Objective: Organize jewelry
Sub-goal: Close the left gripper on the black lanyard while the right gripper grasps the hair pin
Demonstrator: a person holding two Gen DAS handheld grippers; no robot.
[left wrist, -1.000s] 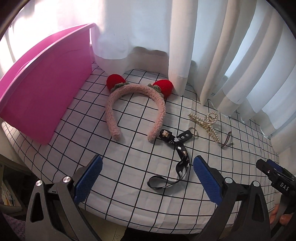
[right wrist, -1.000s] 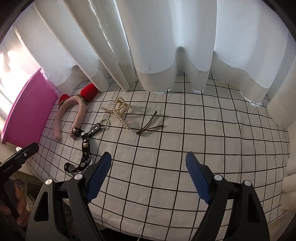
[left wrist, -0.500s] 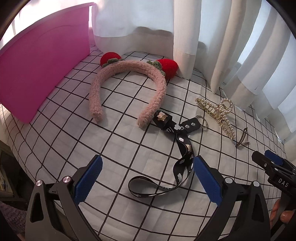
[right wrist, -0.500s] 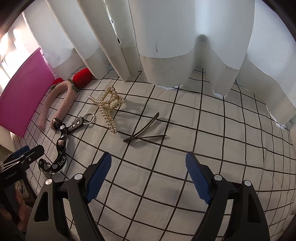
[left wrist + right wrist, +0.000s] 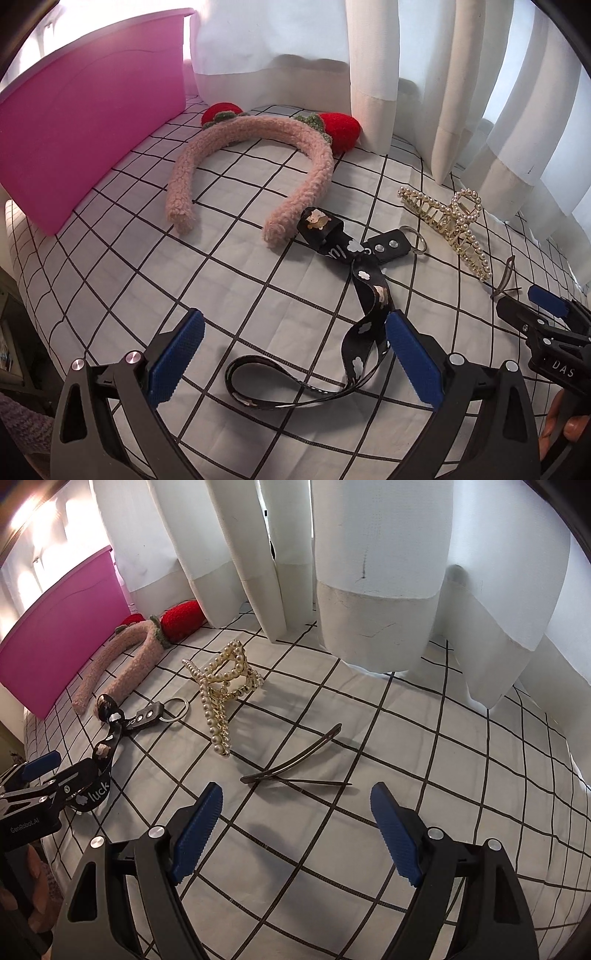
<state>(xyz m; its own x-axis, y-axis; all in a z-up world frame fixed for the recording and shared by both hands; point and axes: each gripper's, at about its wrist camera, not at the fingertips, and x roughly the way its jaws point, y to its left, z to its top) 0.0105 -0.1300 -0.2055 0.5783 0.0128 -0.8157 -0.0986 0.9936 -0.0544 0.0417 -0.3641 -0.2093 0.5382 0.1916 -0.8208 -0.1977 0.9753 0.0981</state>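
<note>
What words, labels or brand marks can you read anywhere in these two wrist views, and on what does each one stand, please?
"luck": white letters on the black printed lanyard strap, right wrist view.
"GenRobot.AI": on the black body of the left gripper, at the left edge of the right wrist view.
"DAS": on the black body of the right gripper, left wrist view; the word runs out of sight.
White letters near the strap's crossing, left wrist view: only partly visible, unreadable.

On counter (image 5: 110, 295): bin (image 5: 85, 122) far left, headband (image 5: 258, 155) beside it, strap (image 5: 362, 302) before my left tool (image 5: 291, 354), claw clip (image 5: 221, 694) right of strap, hairpin (image 5: 295, 764) before my right tool (image 5: 295, 823), curtain (image 5: 369, 572) behind.
</note>
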